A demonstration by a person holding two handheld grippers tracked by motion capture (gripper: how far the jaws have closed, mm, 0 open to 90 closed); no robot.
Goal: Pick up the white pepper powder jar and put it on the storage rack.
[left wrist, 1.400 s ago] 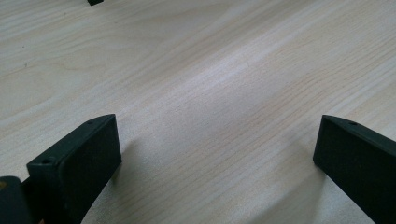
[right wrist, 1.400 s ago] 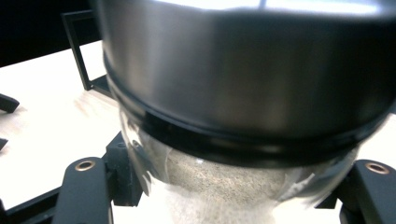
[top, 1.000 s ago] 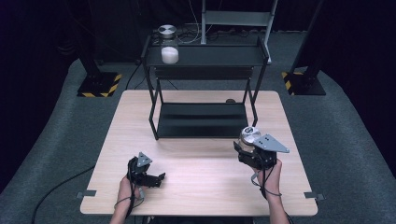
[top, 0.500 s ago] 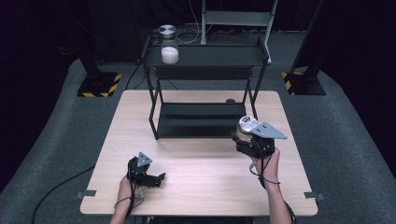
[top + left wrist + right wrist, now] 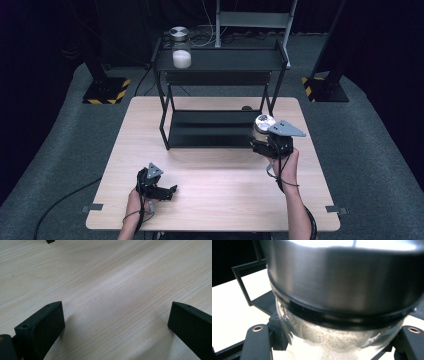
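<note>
Glass jar (image 5: pixel 262 131) with steel lid, upright, long axis vertical, lid skyward, clamped in the right gripper (image 5: pixel 268 146) beside the black rack's (image 5: pixel 220 62) right leg. Lifted and carried toward the rack since a second ago; likely bound for a shelf, beside the other jar (image 5: pixel 181 52). Left gripper (image 5: pixel 112 322) parked, wide open, empty, over table (image 5: pixel 210 180).

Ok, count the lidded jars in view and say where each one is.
2. One jar with white contents stands on the black rack's top shelf, left end. The other jar is clamped in the right gripper, beside the rack's lower shelf.
</note>
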